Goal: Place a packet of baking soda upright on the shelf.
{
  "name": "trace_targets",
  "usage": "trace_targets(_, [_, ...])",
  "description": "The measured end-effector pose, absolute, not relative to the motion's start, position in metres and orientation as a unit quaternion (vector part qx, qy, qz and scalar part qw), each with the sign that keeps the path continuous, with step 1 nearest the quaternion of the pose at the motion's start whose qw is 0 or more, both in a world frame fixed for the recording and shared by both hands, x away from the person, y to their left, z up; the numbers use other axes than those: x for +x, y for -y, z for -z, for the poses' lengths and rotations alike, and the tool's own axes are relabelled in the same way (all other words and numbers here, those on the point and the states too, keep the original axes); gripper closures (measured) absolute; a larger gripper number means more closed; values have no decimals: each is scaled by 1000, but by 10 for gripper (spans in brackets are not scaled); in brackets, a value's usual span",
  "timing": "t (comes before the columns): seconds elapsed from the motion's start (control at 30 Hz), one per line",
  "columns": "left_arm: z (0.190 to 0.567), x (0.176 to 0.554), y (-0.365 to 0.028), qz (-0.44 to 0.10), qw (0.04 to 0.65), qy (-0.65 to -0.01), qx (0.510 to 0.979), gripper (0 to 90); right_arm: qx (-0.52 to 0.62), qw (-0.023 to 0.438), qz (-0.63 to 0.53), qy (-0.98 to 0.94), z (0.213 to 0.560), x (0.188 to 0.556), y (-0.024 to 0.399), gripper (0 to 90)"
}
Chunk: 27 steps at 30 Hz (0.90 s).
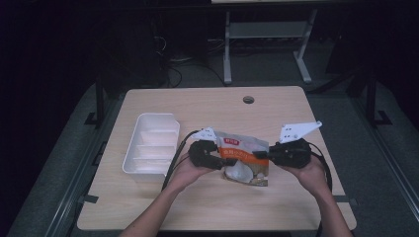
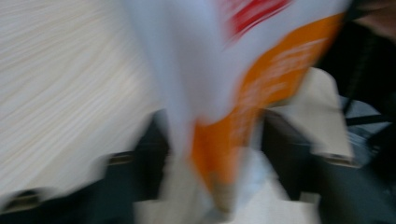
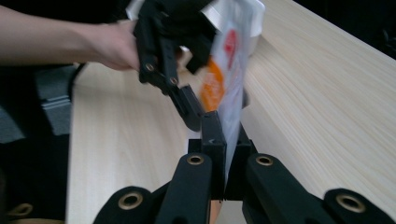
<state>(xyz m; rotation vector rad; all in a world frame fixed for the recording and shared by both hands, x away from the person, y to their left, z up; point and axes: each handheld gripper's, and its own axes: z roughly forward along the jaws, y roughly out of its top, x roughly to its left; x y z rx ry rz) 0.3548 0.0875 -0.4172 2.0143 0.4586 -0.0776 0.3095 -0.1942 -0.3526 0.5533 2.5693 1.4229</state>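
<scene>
- Right gripper [image 3: 219, 154]: jaws clamped on the snack pouch's [image 1: 244, 159] edge, held just above the table [image 1: 207, 106].
- Left gripper [image 1: 223, 160]: pouch between its jaws; grip uncertain through blur.
- Step, likely: two-handed carry. Next calls for a firm left grip, then a move toward the white tray [image 1: 150, 145].
- Pouch print illegible.

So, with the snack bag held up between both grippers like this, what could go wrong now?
1. The right gripper pinches only the thin edge of the snack bag; it may slip out.
2. The left gripper has the bag between its fingers, but its grip looks unsure, so the bag could swing or drop onto the table.
3. Pulling apart could tear the bag.
</scene>
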Motion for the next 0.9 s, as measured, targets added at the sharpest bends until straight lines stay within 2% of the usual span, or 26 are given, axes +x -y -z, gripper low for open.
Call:
trace_targets(0.1, [415, 352, -88, 22, 508, -182, 842, 695, 199, 67, -482, -851, 359, 314, 201, 893])
trace_targets(0.23, [415, 353, -92, 36, 512, -187, 838, 793, 215, 68, -490, -842, 366, 317, 209, 882])
trace_targets(0.33, [415, 354, -92, 38, 512, -187, 837, 816, 221, 69, -493, -839, 369, 318, 212, 857])
trace_targets(0.43, [415, 353, -91, 35, 510, -187, 839, 828, 235, 72, -494, -834, 373, 320, 215, 765])
trace_targets(0.63, [415, 353, -91, 36, 510, -186, 839, 829, 243, 52, -490, -836, 389, 324, 215, 705])
trace_targets(0.83, [415, 352, -91, 35, 510, -188, 839, 826, 249, 25, -477, -843, 400, 329, 210, 706])
trace_targets(0.87, [414, 352, -91, 34, 509, -187, 839, 826, 246, 25, -476, -844, 401, 329, 208, 723])
trace_targets(0.9, [414, 351, -91, 32, 508, -186, 840, 820, 242, 22, -476, -845, 401, 329, 205, 785])
